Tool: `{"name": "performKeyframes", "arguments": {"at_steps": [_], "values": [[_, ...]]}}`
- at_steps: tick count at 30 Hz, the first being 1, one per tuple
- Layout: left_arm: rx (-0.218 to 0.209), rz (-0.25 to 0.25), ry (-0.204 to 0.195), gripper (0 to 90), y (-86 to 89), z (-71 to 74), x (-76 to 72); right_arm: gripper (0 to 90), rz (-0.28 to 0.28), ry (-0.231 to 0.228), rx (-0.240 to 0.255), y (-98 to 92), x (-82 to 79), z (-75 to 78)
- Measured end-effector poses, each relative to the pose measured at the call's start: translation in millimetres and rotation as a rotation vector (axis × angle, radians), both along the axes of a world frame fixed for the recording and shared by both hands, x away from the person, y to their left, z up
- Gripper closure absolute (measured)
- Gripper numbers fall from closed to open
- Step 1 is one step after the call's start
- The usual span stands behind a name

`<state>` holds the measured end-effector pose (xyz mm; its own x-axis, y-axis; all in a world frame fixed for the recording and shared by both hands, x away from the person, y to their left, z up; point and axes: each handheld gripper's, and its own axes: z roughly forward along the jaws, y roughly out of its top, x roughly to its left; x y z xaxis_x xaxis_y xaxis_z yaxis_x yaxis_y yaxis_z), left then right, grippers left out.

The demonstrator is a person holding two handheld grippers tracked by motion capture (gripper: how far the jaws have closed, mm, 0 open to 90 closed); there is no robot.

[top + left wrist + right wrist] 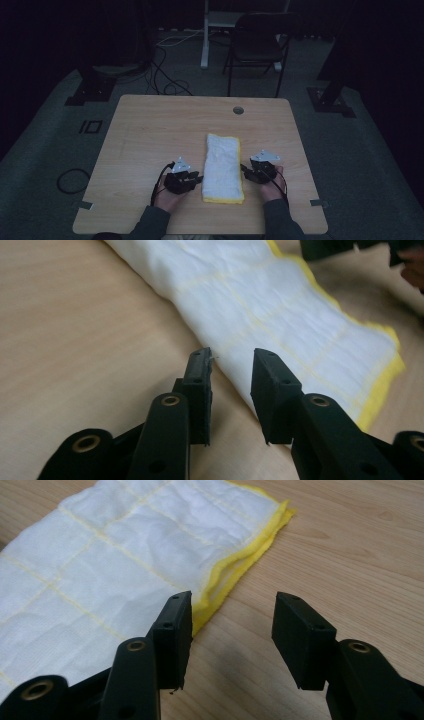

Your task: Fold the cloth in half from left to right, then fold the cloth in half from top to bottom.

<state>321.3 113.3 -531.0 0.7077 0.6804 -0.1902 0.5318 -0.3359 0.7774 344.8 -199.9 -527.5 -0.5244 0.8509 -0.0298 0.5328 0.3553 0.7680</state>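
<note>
Cloth (223,167) lies folded into a long strip on the wooden table (150,135), white with thin yellow grid lines and a yellow hem, running from near the table's middle toward the near edge, a little right of centre. We see it flat, with its layered yellow edge showing at the long right side and at the near end.

On its left, we hold the left gripper (196,178) just beside the cloth's long folded edge, near the lower end. In the left gripper view, the jaws (231,371) stand apart with nothing pinched between them; the cloth's white edge lies on the table under the gap and beyond it, and the pads do not press on it.

On its right, we hold the right gripper (246,170) close to the opposite long edge. In the right gripper view, its jaws (234,611) are spread wide and empty: one jaw sits over the yellow hem, the other over bare wood, and the hem runs away past the tips.

Each gripper carries a grey three-cornered plate on top, and our sleeves come in from the near edge. Beyond the table stands a dark folding chair (257,45), with cables (165,80) trailing across the floor.
</note>
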Motion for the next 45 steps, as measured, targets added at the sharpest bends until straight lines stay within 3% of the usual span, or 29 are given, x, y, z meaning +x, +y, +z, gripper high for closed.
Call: {"name": "performKeyframes", "arguments": {"at_steps": [7,16,23,26,28,35,40,45], "values": [[-0.051,0.060,-0.014,66.6,6.1,7.8,20.9,51.6,-0.014,0.006,0.013,-4.0,2.5,-0.7],[-0.064,0.094,-0.034,65.7,10.1,16.1,39.0,53.7,-0.007,-0.002,0.014,-3.5,3.4,2.4],[-0.075,0.109,-0.022,65.2,9.0,15.3,48.7,56.1,-0.003,-0.001,0.004,-1.4,4.2,3.2],[-0.073,0.106,-0.020,65.1,5.9,15.5,51.8,66.9,0.021,0.012,0.026,0.1,4.0,7.5],[-0.070,0.104,-0.019,65.0,4.2,16.2,54.3,70.6,0.027,-0.018,0.022,2.7,1.9,10.9],[-0.058,0.097,-0.020,65.1,-0.7,17.9,64.2,70.3,0.034,-0.025,0.034,6.3,5.1,17.1],[-0.033,0.087,-0.031,65.0,-8.9,18.9,73.9,72.1,0.004,-0.007,0.057,3.3,13.9,20.0],[-0.020,0.085,-0.034,64.8,-16.1,19.8,83.3,71.9,-0.002,-0.021,0.074,3.3,21.5,22.8]]}}
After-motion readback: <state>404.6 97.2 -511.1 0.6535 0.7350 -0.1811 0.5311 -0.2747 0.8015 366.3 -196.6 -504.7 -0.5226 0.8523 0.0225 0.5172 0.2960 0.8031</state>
